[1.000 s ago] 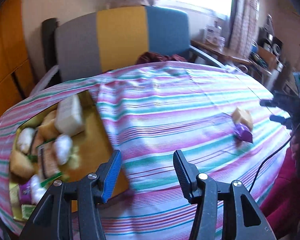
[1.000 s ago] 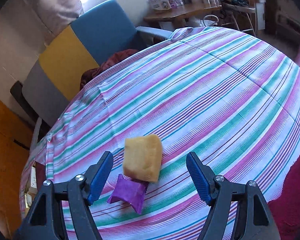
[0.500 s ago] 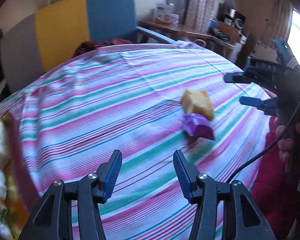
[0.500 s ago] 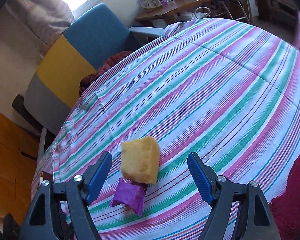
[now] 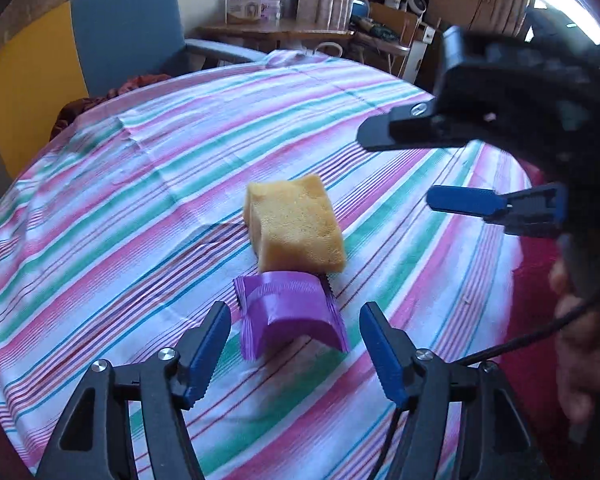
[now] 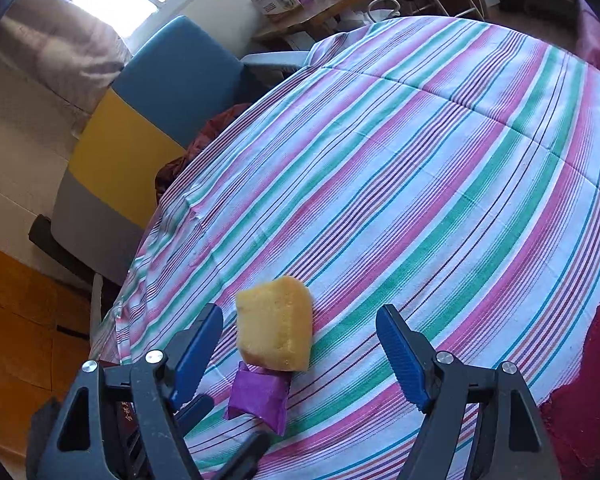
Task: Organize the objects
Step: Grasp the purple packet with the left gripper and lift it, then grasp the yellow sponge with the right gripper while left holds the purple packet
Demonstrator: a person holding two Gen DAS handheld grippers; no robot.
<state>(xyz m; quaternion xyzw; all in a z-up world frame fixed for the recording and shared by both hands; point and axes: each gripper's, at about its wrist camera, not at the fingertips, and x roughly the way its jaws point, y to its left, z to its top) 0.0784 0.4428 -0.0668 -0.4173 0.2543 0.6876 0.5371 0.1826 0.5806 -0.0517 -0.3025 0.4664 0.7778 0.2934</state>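
Observation:
A yellow sponge [image 5: 294,226] lies on the striped tablecloth [image 5: 140,184], its near end resting on a purple wrapped packet [image 5: 290,312]. My left gripper [image 5: 294,350] is open and empty, its jaws on either side of the packet's near end. My right gripper [image 6: 300,354] is open and empty, hovering over the sponge [image 6: 276,324] and packet [image 6: 260,398]. The right gripper also shows in the left wrist view [image 5: 420,168], to the right of the sponge. The left gripper's fingertips [image 6: 192,408] show low in the right wrist view.
A chair with grey, yellow and blue panels [image 6: 140,128] stands behind the table, with dark red cloth [image 6: 196,148] on its seat. A wooden side table with boxes [image 5: 268,28] is at the back. The tablecloth's edge drops off on the right [image 6: 596,292].
My left gripper has swung right, away from the yellow box of items, and moved up close to the purple packet. The right gripper has edged a little closer over the sponge.

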